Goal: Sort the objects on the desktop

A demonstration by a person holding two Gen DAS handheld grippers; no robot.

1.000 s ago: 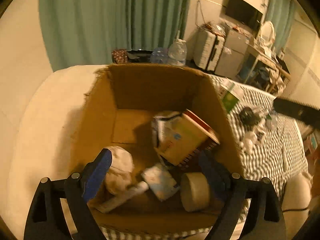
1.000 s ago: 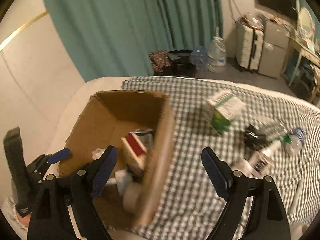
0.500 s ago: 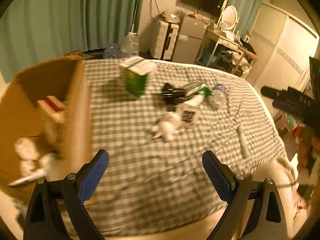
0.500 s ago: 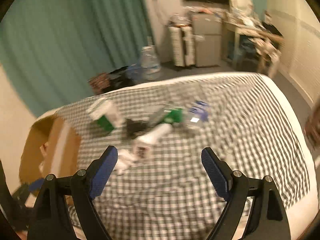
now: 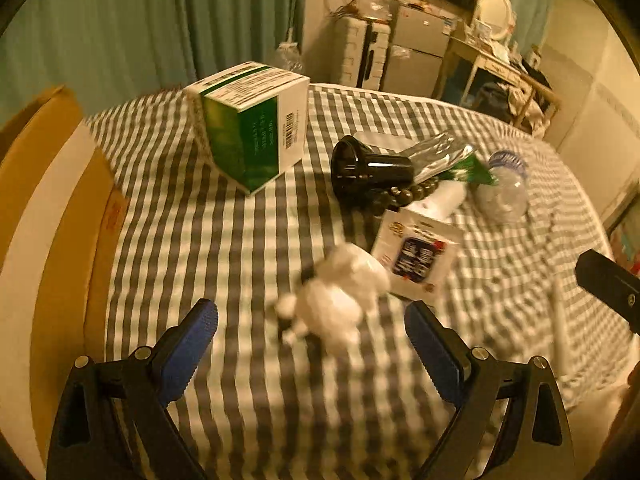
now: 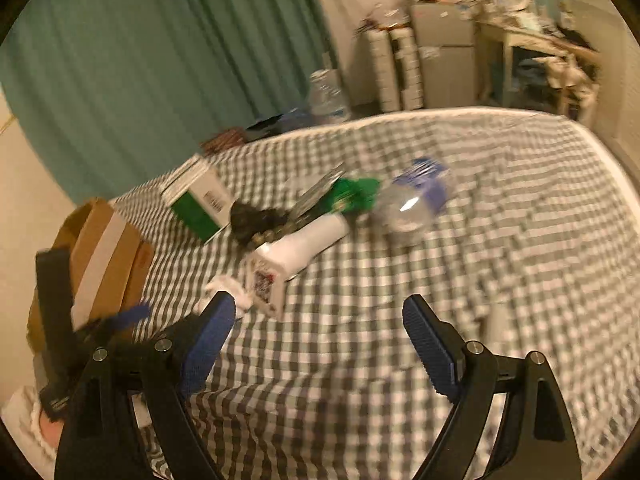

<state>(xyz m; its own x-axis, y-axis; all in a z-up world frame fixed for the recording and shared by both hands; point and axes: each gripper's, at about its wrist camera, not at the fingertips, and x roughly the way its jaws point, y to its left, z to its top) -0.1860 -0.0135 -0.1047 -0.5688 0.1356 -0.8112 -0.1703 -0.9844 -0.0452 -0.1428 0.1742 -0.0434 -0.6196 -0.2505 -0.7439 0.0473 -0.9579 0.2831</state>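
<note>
over checked cloth (image 5: 248, 248) | left gripper (image 5: 312, 330) jaws apart above white wad (image 5: 340, 292) | right gripper (image 6: 318, 320) jaws apart, empty

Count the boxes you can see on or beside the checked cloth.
2. A green and white box stands on the cloth at the far left, and a cardboard box sits beside the cloth's left edge. Others may be hidden.
</note>
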